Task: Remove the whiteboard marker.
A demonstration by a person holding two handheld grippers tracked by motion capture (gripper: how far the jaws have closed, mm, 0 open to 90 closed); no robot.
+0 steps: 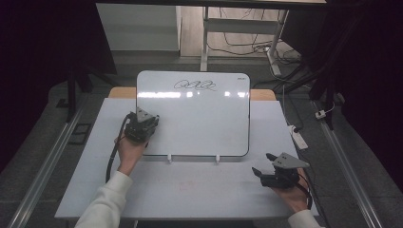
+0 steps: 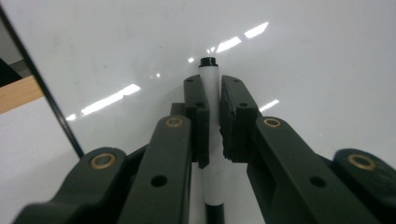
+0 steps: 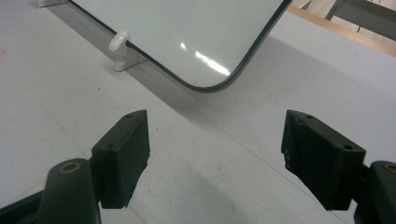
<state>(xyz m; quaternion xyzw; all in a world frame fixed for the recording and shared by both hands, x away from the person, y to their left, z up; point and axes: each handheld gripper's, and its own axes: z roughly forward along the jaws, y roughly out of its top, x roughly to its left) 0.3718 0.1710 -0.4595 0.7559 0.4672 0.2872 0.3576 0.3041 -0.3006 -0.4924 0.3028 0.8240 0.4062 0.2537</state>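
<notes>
A white marker point(image 2: 208, 77) with a black end lies along the whiteboard point(image 2: 299, 56), and my left gripper point(image 2: 208, 98) is shut on its barrel. From above, the left gripper point(image 1: 142, 124) sits over the left edge of the whiteboard point(image 1: 199, 118), which carries a black scribble point(image 1: 195, 85) near its top. At the front right of the table my right gripper point(image 1: 263, 164) stands open with nothing between its jaws. In its own view, the right gripper point(image 3: 215, 154) hovers above bare table, with the whiteboard's rounded corner point(image 3: 205, 70) ahead.
Two white clips point(image 1: 169, 158) point(image 1: 217, 158) hold the board's near edge on the white table point(image 1: 190, 190). A white power strip point(image 1: 298, 137) lies past the table's right edge. Dark curtains flank both sides, and desk legs and cables stand behind.
</notes>
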